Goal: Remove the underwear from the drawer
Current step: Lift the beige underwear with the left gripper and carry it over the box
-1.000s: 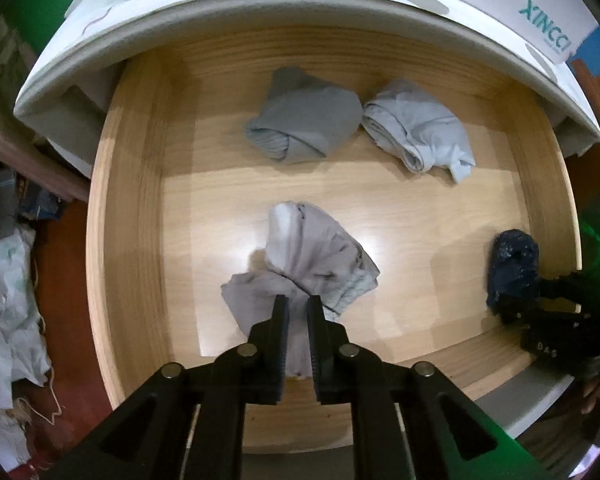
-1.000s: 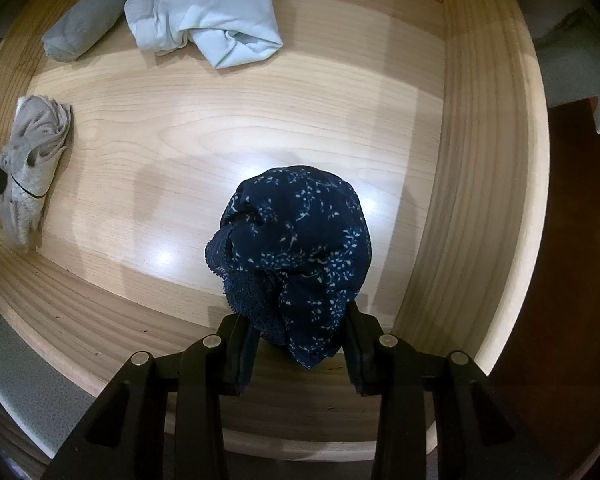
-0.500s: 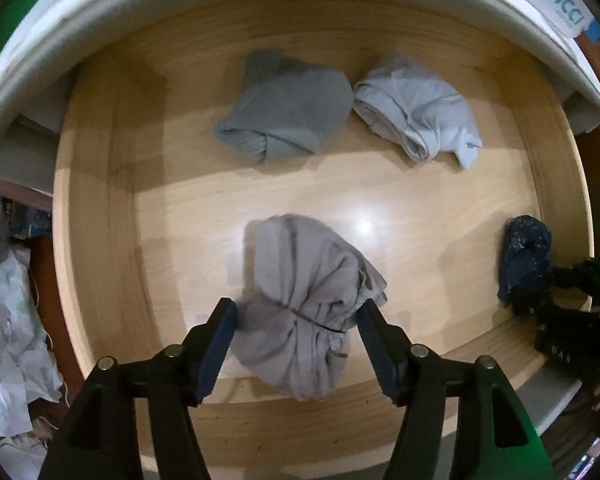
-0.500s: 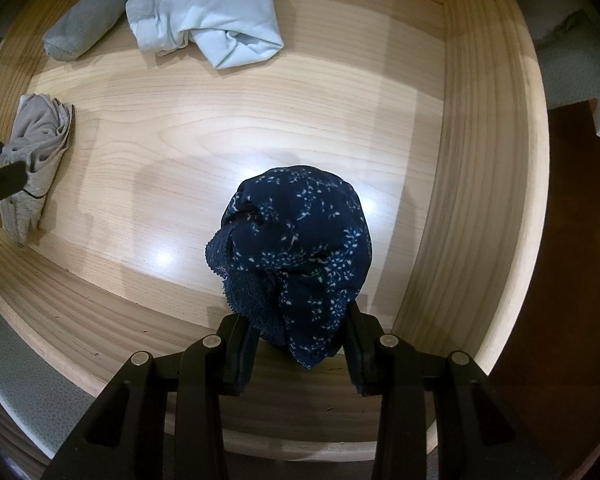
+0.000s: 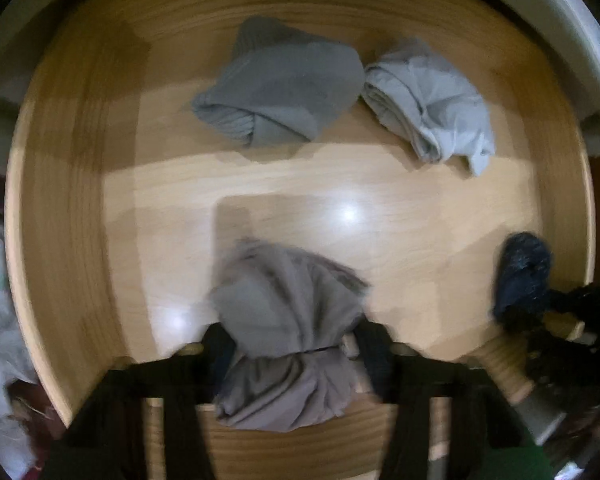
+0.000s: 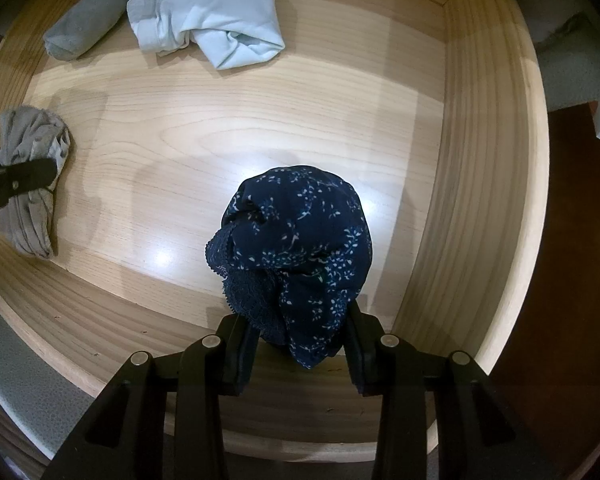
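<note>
My left gripper (image 5: pixel 290 350) points down into the wooden drawer (image 5: pixel 72 216), at the bottom centre of its own blurred view; its jaws are closing around a taupe-grey bundle of underwear (image 5: pixel 288 320), which sits between the fingers and bulges above and below them; the fabric looks cinched at the level of the pads, so I take it as gripped. In the right wrist view that same bundle (image 6: pixel 34 176) lies at the left edge, with the left gripper's dark finger across it.

My right gripper (image 6: pixel 300 352) sits at the bottom centre of its view, jaws narrowly apart and pinching a navy underwear piece with small white sprigs and a lace edge (image 6: pixel 296 252); the cloth mounds up above the fingers over the drawer floor; the left wrist view shows it as a dark blue lump (image 5: pixel 522 272) at the right edge.

Two more pieces lie at the top of the frame, near the drawer's far wall: a folded dark grey one (image 5: pixel 280 84) and, touching it on its right, a crumpled pale blue-grey one (image 5: pixel 432 100); in the right wrist view they appear in the upper left, grey (image 6: pixel 88 16) then pale (image 6: pixel 208 16).

The drawer's light grain floor (image 6: pixel 260 128) shows bright glare spots between the bundles.
</note>
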`<state>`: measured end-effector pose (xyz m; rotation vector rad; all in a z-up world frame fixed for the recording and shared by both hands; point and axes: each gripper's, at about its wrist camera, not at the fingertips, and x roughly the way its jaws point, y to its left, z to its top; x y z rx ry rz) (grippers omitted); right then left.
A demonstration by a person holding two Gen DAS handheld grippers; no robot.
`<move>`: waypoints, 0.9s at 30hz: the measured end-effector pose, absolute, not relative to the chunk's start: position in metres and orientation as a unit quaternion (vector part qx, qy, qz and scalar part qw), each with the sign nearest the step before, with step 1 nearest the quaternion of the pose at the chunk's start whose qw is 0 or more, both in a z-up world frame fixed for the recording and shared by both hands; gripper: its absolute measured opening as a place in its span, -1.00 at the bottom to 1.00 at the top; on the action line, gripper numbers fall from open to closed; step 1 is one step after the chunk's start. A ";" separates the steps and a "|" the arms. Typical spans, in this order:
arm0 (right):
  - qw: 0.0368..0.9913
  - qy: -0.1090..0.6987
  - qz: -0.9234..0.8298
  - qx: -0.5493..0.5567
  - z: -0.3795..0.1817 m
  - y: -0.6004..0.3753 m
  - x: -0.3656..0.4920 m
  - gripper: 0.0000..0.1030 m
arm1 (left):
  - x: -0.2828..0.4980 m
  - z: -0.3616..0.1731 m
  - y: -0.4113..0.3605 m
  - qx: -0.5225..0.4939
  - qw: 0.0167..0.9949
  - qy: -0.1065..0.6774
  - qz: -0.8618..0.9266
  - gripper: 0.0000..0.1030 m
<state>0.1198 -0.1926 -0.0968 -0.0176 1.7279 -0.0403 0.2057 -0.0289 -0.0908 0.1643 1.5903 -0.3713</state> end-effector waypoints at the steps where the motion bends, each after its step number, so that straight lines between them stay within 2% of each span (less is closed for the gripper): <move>1: 0.649 0.760 -0.018 -0.008 -0.097 -0.193 0.121 -0.31 | 0.206 -0.091 -0.020 0.069 0.682 0.709 -0.164 -0.10; 10: 0.651 0.759 -0.019 -0.007 -0.096 -0.195 0.122 -0.30 | 0.198 -0.067 -0.003 0.064 0.712 0.680 -0.163 -0.16; 27: 0.652 0.758 -0.022 -0.006 -0.088 -0.195 0.120 -0.30 | 0.171 0.080 0.037 0.076 0.799 0.570 -0.177 -0.16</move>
